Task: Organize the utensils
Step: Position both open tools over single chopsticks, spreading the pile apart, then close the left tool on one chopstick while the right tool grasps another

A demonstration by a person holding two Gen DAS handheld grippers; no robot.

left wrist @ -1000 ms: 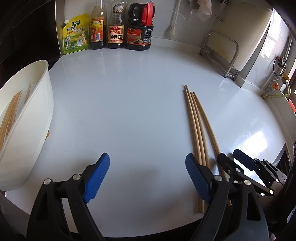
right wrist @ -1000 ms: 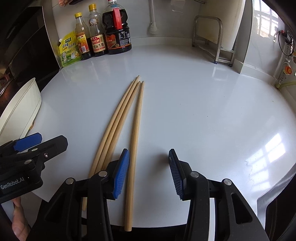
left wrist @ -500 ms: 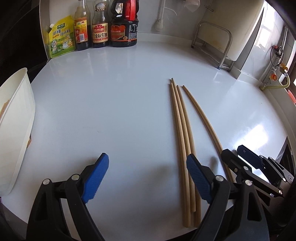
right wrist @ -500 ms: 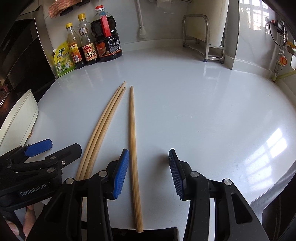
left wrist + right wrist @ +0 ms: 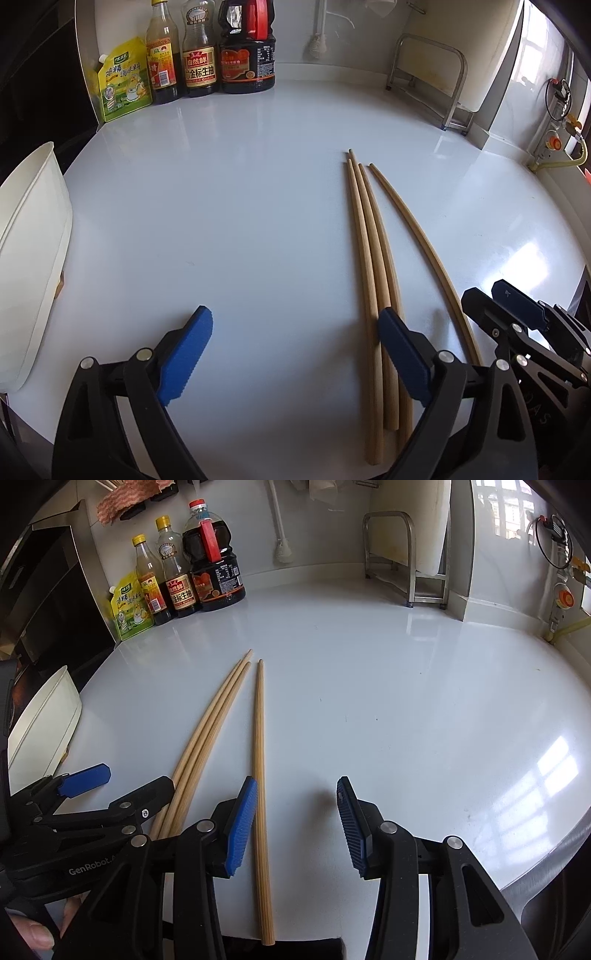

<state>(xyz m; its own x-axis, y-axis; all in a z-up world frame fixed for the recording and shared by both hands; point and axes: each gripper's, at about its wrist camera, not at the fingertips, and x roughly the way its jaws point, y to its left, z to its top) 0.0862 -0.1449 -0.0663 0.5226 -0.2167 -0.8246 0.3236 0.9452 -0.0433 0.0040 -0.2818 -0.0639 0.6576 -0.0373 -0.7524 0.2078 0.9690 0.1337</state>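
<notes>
On the white countertop (image 5: 258, 206), a white utensil holder (image 5: 33, 258) waits at the left edge while four long chopsticks (image 5: 373, 258) lie near the front edge. Both the left gripper (image 5: 291, 350) and right gripper (image 5: 295, 823) gape wide, holding nothing. Round sticks may roll off. Lettering reads "GenRobot" on the left gripper, "金标生抽" on a soy sauce bottle (image 5: 199, 51).

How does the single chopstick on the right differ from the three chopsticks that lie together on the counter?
The single chopstick lies apart, with a gap; the three chopsticks lie bunched, side by side. The single chopstick runs between the open right gripper fingers; the three chopsticks pass left of it, under the left gripper, at its right finger. All are long, wooden, flat on the white counter.
</notes>
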